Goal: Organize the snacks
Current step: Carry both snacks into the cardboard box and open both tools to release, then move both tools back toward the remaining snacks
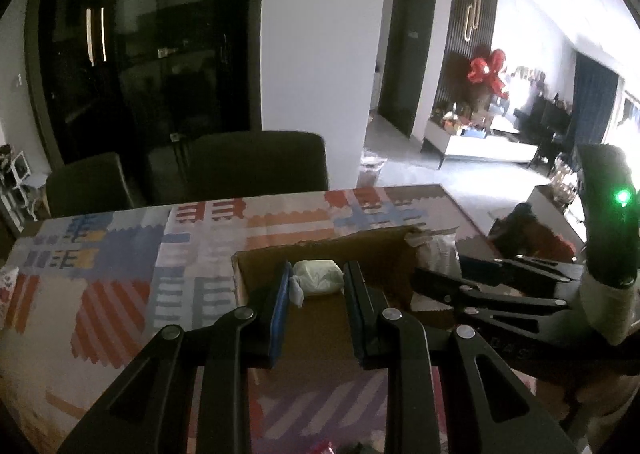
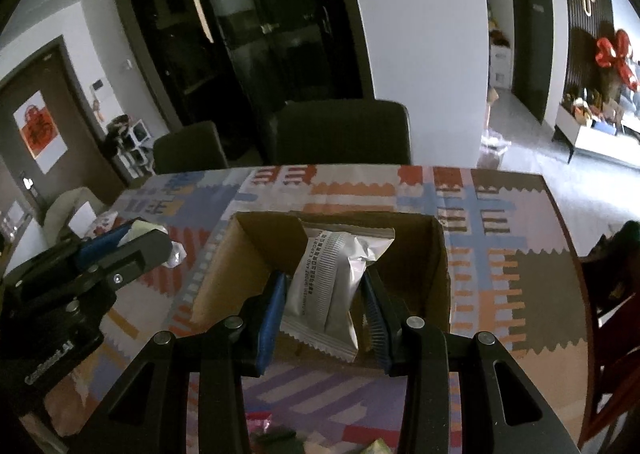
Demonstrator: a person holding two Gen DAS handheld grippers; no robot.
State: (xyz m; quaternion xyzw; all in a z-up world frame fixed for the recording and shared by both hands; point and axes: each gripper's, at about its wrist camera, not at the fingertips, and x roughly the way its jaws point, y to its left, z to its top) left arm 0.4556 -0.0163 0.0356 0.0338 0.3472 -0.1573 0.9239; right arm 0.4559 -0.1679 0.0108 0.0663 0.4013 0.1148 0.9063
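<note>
Your right gripper [image 2: 326,308] is clamped on a silver packet [image 2: 332,294]; its blue pads [image 2: 272,318] press both sides, and the packet stands upright between them, in front of the open box [image 2: 438,266]. That box sits on the patterned tablecloth [image 2: 520,274], with the dark chairs [image 2: 344,131] behind it at 12 o'clock. Your left gripper [image 1: 316,294] pinches a small pale wrapped snack [image 1: 318,278] at the tips of its fingers; in the right wrist view the same gripper [image 2: 132,238] shows at 9 o'clock with the crinkled wrapper end [image 2: 176,254] sticking out past the fingers. In the left wrist view the box [image 1: 376,250] lies just behind the held snack, and your right gripper [image 1: 472,282] reaches in from 3 o'clock
</note>
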